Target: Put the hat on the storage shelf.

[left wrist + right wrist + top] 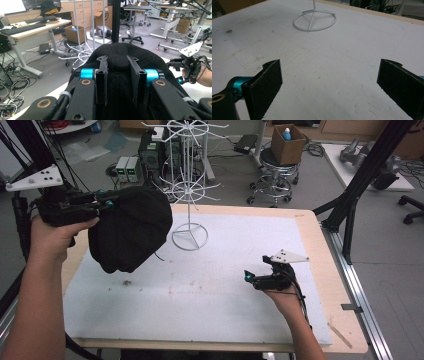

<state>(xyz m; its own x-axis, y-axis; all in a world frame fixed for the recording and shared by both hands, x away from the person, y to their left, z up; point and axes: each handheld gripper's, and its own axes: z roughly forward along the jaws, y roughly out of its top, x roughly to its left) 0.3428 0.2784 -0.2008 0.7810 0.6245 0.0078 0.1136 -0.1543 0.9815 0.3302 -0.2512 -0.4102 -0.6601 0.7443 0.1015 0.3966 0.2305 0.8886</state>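
black hat (131, 230) in left tool (107, 202)

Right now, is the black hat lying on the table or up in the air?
In the air: the left gripper's fingers pinch the soft black fabric hat above the white table.

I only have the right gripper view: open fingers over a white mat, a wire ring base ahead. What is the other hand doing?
Observer: The left gripper is shut on a black hat, held up off the mat.
Operator: What does that ring base belong to?
Observer: A white wire rack with arms sticking out around a pole.
Operator: Anything hung on it?
Observer: No, its arms are bare in the high view.
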